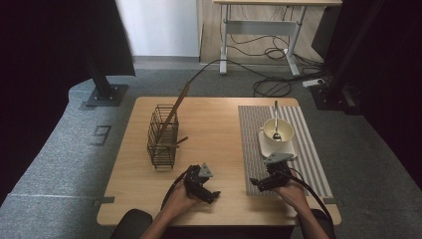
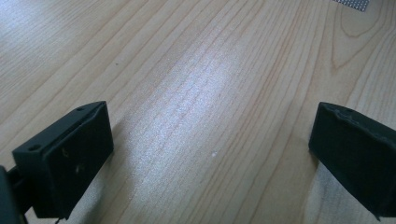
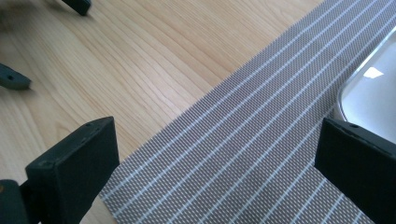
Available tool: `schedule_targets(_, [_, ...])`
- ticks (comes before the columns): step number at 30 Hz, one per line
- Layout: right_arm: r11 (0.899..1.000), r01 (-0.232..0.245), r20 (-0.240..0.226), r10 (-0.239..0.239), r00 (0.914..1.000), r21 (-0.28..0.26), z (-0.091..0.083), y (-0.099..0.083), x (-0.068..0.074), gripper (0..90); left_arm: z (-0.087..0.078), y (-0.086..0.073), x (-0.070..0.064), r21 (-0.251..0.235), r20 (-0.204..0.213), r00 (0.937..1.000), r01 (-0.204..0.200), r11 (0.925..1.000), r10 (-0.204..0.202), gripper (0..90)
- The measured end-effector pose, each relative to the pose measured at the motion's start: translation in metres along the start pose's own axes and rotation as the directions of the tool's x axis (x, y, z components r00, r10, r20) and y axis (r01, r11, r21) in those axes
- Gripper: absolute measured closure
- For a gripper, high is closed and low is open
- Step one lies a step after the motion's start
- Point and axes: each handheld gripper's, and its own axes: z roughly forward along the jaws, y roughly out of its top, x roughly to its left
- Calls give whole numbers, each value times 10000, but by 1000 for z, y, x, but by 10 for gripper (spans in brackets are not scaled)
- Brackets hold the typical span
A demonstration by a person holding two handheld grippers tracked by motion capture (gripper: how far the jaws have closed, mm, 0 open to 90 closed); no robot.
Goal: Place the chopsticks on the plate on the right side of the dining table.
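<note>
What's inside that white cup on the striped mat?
A metal spoon stands in the white cup, bowl down and handle rising past the far rim. The cup sits on a white saucer. Whether any liquid is in the cup can't be told from here.

Grey carpet (image 1: 54,149) surrounds the wooden table (image 1: 214,129); behind stand a white wall (image 1: 159,25) and cabled desk (image 1: 261,25).

A light wooden tabletop (image 1: 214,124) carries a black wire basket (image 1: 162,135) on its left half and a striped grey placemat (image 1: 308,154) along its right.
</note>
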Motion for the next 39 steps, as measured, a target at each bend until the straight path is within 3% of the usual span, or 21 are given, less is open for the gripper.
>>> schedule_targets(4, [10000,40,-290,-38,9996,44,0,7,4,0,0,0,0,-34,-4,10000,44,10000,-44,0])
schedule_targets(16, [9995,298,-454,-295,9985,59,-3,28,8,0,0,0,-1,-37,-47,10000,81,10000,-82,0])
schedule_targets(28, [9987,492,-934,-503,9944,-142,-8,62,14,0,0,1,-1,-21,-51,9999,130,9999,-130,0])
schedule_targets(32, [9980,627,-1023,-636,9927,-123,-8,70,18,0,0,1,-1,4,-48,9999,132,9999,-132,0])
schedule_targets(39, [9976,675,-1575,-685,9851,-120,-3,90,27,0,0,1,-1,24,-64,9999,102,9999,-102,0])
